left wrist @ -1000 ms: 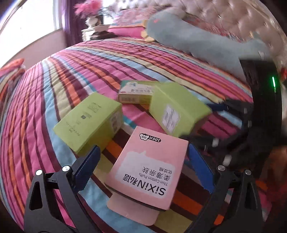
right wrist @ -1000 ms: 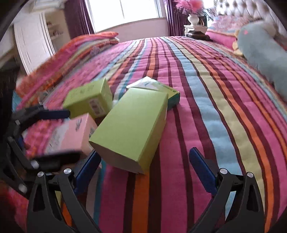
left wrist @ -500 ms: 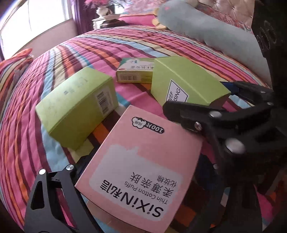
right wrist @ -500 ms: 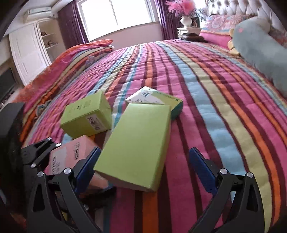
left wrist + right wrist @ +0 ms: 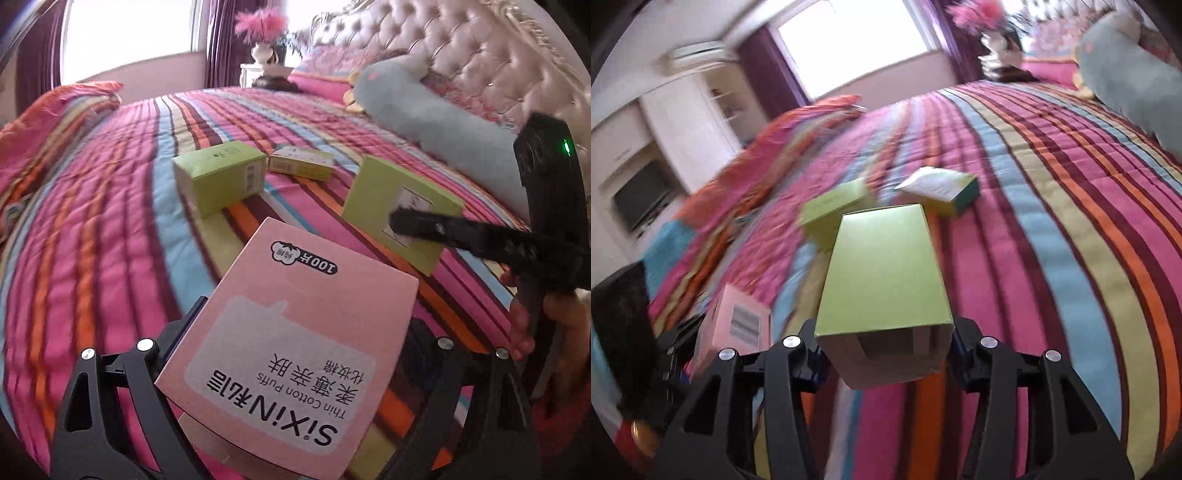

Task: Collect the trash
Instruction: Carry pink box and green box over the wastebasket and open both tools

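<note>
Your left gripper (image 5: 295, 354) pinches the pink cotton-puff box (image 5: 291, 354), its fingers pressed against the box's two sides, and the box sits lifted above the striped bedspread (image 5: 110, 229) with its printed face up (the lettering reads upside down from your wrist). Past it, to the left of centre, a green box (image 5: 221, 175) rests on the bedspread, and just beside it to the right lies a smaller yellow-green box (image 5: 301, 162) with a white face. Farther right in the same view, your right gripper (image 5: 406, 221) reaches in from the edge with one dark finger across the labelled side of the tall green box (image 5: 399, 206). Behind all this a pale blue bolster pillow (image 5: 443, 118) lies along the tufted headboard (image 5: 461, 55).

From your right wrist, the pink box shows at the far left, low in the picture, blurred. In the centre your right gripper clamps the tall green box near its open end, one finger on each side, and the box points away from you over the bedspread. Beyond its far end sit the green box and, to the right, the smaller yellow-green box
</note>
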A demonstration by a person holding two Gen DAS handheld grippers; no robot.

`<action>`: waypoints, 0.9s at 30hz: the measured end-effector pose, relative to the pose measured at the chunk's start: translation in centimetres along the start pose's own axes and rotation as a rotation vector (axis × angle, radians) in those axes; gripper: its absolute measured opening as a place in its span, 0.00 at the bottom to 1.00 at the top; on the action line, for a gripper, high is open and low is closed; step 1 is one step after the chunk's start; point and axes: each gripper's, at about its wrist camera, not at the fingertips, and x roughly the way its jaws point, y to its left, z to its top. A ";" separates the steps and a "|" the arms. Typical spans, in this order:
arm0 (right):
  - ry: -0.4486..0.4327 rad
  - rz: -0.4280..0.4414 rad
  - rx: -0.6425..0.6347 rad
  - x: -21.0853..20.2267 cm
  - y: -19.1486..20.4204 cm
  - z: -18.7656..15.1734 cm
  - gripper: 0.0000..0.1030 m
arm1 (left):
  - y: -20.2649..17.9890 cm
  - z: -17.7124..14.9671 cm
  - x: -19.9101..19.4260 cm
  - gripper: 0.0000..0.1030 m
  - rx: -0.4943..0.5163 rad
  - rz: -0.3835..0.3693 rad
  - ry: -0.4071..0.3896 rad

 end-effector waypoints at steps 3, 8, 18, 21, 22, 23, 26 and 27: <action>-0.003 0.100 -0.010 -4.5 1.4 -4.4 0.46 | -1.7 -4.6 -5.0 0.85 -0.039 -0.025 -0.031; 0.002 0.169 -0.038 -13.4 2.7 -11.5 0.46 | -5.8 -12.5 -12.4 0.85 -0.085 -0.084 -0.045; 0.256 0.133 0.018 -21.0 4.3 -26.8 0.46 | -15.3 -28.8 -17.0 0.85 -0.106 -0.057 0.114; 0.349 0.093 0.078 -19.6 3.5 -31.2 0.47 | -16.5 -33.3 -14.7 0.85 -0.136 -0.029 0.213; 0.383 0.062 0.081 -18.8 3.4 -32.5 0.46 | -16.8 -34.7 -13.6 0.85 -0.146 -0.013 0.255; 0.414 0.041 0.086 -18.0 3.2 -33.7 0.46 | -16.9 -35.7 -12.2 0.85 -0.155 -0.013 0.299; 0.504 -0.009 0.090 -15.2 2.8 -36.1 0.46 | -17.3 -38.7 -8.8 0.85 -0.194 -0.028 0.419; 0.539 -0.023 0.088 -14.2 2.8 -37.0 0.46 | -17.5 -39.5 -7.9 0.85 -0.197 -0.028 0.451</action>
